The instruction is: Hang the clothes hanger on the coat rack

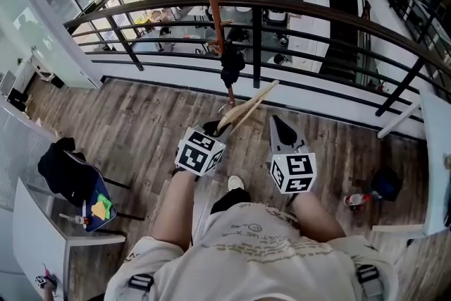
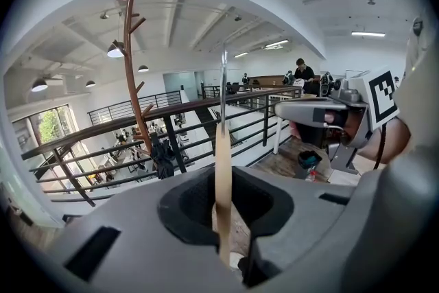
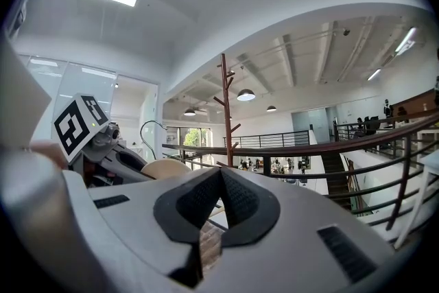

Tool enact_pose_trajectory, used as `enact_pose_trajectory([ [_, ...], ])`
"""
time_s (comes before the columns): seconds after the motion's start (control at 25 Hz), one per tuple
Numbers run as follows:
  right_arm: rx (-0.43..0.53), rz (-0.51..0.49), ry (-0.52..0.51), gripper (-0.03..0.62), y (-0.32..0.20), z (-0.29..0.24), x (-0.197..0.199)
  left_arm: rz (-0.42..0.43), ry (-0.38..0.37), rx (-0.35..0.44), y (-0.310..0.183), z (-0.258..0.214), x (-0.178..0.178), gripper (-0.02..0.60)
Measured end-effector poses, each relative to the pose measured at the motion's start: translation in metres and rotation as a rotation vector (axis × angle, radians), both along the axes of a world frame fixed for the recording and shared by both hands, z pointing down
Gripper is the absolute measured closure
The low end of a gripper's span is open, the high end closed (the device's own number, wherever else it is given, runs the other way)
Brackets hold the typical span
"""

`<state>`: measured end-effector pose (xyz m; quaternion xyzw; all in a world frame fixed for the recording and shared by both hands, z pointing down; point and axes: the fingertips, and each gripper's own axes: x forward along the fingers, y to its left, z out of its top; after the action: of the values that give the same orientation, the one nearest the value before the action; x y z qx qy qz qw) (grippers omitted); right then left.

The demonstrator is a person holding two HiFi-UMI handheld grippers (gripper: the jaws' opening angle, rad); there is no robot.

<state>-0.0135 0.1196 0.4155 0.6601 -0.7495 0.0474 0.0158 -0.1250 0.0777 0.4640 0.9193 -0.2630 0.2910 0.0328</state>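
A light wooden clothes hanger (image 1: 248, 108) with a metal hook (image 2: 223, 79) is clamped in my left gripper (image 1: 213, 130). It sticks out up and to the right, toward the railing. In the left gripper view its thin wooden edge (image 2: 223, 175) stands upright between the shut jaws. The brown branched coat rack (image 1: 211, 3) stands just past the hanger, with a dark garment (image 1: 231, 64) on its pole. My right gripper (image 1: 282, 125) hovers beside the left one, jaws shut and nothing in them. The right gripper view also shows the coat rack (image 3: 225, 106) and the hanger (image 3: 164, 168).
A dark curved railing (image 1: 296, 10) runs across behind the rack, over a drop to a lower floor. A chair with a dark jacket (image 1: 65, 171) stands at the left by a white table (image 1: 35, 236). A small bottle (image 1: 356, 200) and dark bin (image 1: 386, 184) lie right.
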Motion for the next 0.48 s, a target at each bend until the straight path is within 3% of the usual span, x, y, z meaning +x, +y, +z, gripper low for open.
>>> enact_pose_trajectory([
  [0.48, -0.019, 0.011, 0.015, 0.592, -0.044, 0.016, 0.025, 0.006, 0.026, -0.013, -0.051, 0.011, 0.027, 0.525],
])
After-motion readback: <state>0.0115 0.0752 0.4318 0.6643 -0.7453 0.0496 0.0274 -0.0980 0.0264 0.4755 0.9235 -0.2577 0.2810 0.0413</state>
